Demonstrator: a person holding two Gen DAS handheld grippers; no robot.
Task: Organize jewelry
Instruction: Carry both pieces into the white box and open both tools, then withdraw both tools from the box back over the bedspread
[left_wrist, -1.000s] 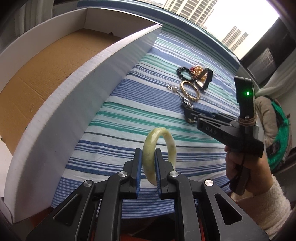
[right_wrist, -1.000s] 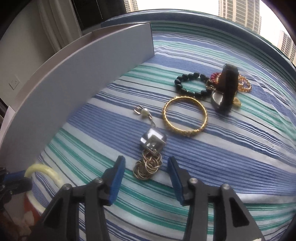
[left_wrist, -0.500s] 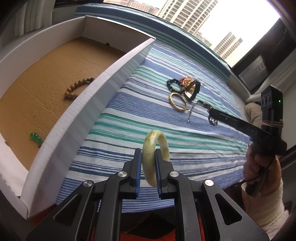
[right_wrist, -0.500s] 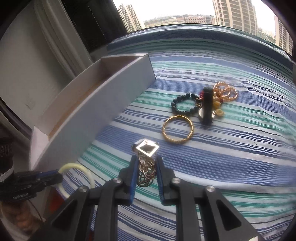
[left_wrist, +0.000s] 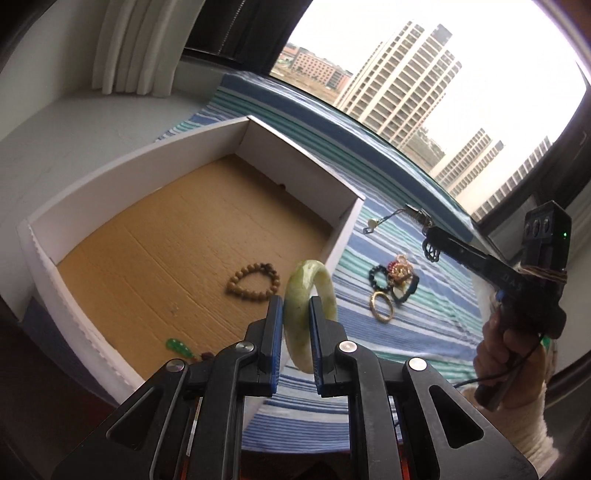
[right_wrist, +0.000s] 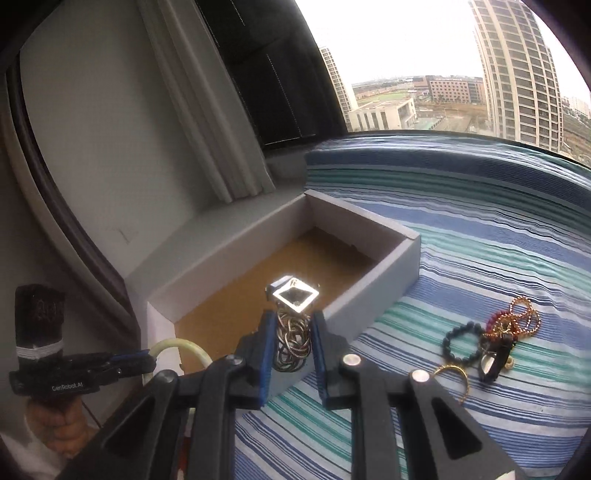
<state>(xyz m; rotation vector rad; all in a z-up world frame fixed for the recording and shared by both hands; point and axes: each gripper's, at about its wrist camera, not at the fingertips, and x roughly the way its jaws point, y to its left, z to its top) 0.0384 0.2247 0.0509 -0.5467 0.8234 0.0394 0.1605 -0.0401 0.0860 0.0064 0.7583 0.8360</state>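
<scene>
My left gripper (left_wrist: 296, 314) is shut on a pale green jade bangle (left_wrist: 309, 291), held upright above the near right corner of the white box (left_wrist: 122, 166). It also shows in the right wrist view (right_wrist: 147, 360). My right gripper (right_wrist: 293, 334) is shut on a ring-chain necklace with a square silver pendant (right_wrist: 293, 295), held in the air above the box's right wall (right_wrist: 380, 284). The necklace's chain (left_wrist: 399, 214) hangs from that gripper in the left wrist view. The box's brown floor holds a wooden bead bracelet (left_wrist: 253, 282) and a green bead piece (left_wrist: 177, 346).
On the striped cloth (right_wrist: 498, 240) lie a black bead bracelet (right_wrist: 461, 341), a gold bangle (left_wrist: 381, 311), red and gold bead strands (right_wrist: 517, 317) and a black clip (right_wrist: 495, 360). A white curtain (right_wrist: 207, 110) and window stand behind the box.
Both grippers have risen and moved left toward the box with their pieces. A second ago the right gripper was open around the necklace; it then shut on it and lifted it.
</scene>
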